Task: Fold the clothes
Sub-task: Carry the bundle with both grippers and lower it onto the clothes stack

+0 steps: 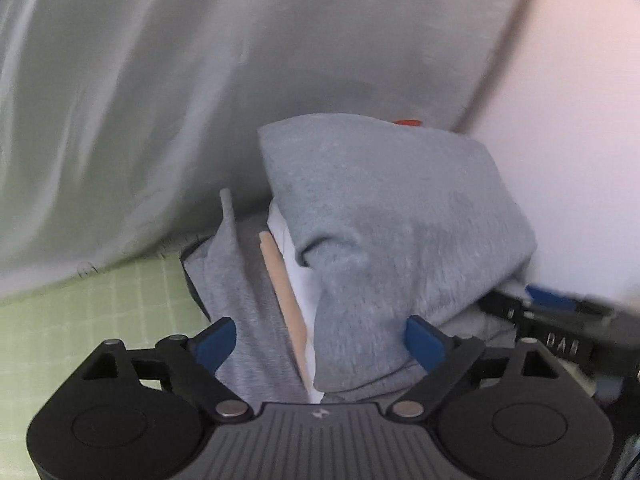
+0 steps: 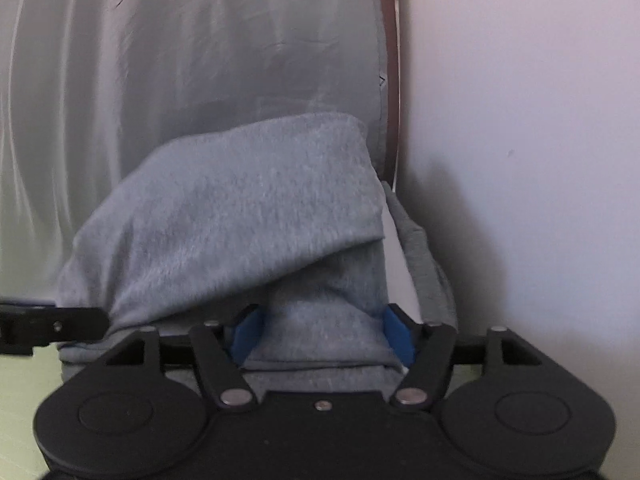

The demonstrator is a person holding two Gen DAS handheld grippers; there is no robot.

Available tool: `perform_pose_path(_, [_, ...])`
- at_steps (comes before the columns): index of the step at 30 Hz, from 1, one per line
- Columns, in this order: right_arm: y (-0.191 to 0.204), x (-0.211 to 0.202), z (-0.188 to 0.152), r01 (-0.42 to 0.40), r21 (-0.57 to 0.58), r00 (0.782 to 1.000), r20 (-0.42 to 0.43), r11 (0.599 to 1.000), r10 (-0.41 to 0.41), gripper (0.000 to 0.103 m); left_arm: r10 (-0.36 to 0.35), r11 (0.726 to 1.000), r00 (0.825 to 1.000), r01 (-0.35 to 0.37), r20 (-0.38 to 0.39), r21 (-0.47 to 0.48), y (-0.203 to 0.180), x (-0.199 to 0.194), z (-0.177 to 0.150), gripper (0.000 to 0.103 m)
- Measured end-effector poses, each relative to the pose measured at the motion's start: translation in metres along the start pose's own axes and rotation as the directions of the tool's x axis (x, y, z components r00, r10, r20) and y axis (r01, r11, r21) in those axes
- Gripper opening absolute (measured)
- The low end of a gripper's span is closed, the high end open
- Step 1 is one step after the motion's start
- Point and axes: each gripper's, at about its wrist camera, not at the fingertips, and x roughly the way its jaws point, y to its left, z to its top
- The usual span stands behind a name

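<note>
- Grey hoodie (image 1: 384, 216) sits bunched in a heap on a pale green gridded mat (image 1: 80, 320), pushed up against a light grey draped sheet (image 1: 160, 100) behind it.
- Hood or top fold of the garment flops forward over the rest; white lining (image 1: 298, 276) shows under the fold in the left wrist view.
- Peach-coloured drawstring (image 1: 286, 304) runs diagonally down the front of the hoodie; a thin grey cord end (image 1: 227, 208) sticks up just left of it.
- Small orange-red patch (image 1: 407, 123) peeks out behind the top of the heap, too blurred to identify.
- Left gripper (image 1: 320, 340): jaws spread wide, blue pads (image 1: 216, 340) apart, fabric lying between them but neither pad pressing on it, so nothing gripped.
- Right gripper (image 2: 322, 336): jaws apart, blue pads (image 2: 396, 336) on either side of a hump of grey fabric; the cloth fills the gap and touches the pads, but no clear pinch visible, reads as released.
- Right gripper also shows at the right edge of the left wrist view, just beside the heap; a black finger of the left one enters at the left edge of the right wrist view.
- Plain pinkish-white wall (image 2: 520, 120) to the right of the heap, with a dark vertical strip (image 2: 394, 80) where sheet meets wall.
</note>
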Motion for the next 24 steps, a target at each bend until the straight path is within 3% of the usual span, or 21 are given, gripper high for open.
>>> perform_pose_path(3, [0.000, -0.018, 0.002, 0.034, -0.002, 0.999, 0.025, 0.999, -0.034, 0.080, 0.033, 0.999, 0.998, -0.034, 0.051, 0.013, -0.007, -0.021, -0.010, 0.091])
perform_pose_path(5, [0.007, -0.037, 0.000, 0.049, -0.018, 0.997, 0.062, 0.999, -0.048, 0.096, 0.016, 1.000, 0.993, -0.018, 0.116, 0.009, -0.010, -0.043, -0.020, 0.091])
perform_pose_path(6, [0.012, -0.046, -0.001, 0.057, -0.030, 0.995, 0.084, 0.998, -0.055, 0.097, 0.004, 1.000, 0.988, -0.005, 0.156, 0.007, -0.011, -0.056, -0.025, 0.094])
perform_pose_path(8, [0.021, -0.073, -0.009, 0.077, -0.045, 0.987, 0.144, 0.996, -0.070, 0.100, -0.018, 1.000, 0.971, 0.016, 0.239, 0.008, -0.015, -0.082, -0.037, 0.103])
perform_pose_path(11, [0.037, -0.110, -0.017, 0.105, -0.048, 0.970, 0.225, 0.993, -0.092, 0.103, -0.025, 1.000, 0.932, 0.019, 0.360, 0.019, -0.024, -0.124, -0.059, 0.103])
perform_pose_path(12, [0.037, -0.126, -0.022, 0.107, -0.043, 0.964, 0.247, 0.993, -0.093, 0.103, -0.018, 1.000, 0.927, 0.013, 0.375, 0.016, -0.027, -0.135, -0.066, 0.103])
perform_pose_path(16, [0.045, -0.175, -0.057, 0.115, 0.008, 0.947, 0.302, 0.993, -0.112, 0.103, 0.065, 0.998, 0.925, -0.067, 0.374, -0.008, -0.042, -0.166, -0.092, 0.103])
perform_pose_path(19, [0.042, -0.196, -0.080, 0.104, 0.034, 0.957, 0.270, 0.994, -0.109, 0.103, 0.102, 0.994, 0.918, -0.109, 0.383, -0.002, -0.052, -0.184, -0.116, 0.103])
perform_pose_path(24, [0.036, -0.214, -0.111, 0.106, 0.078, 0.974, 0.190, 0.991, -0.119, 0.103, 0.073, 0.997, 0.941, -0.078, 0.330, 0.001, -0.055, -0.198, -0.153, 0.103])
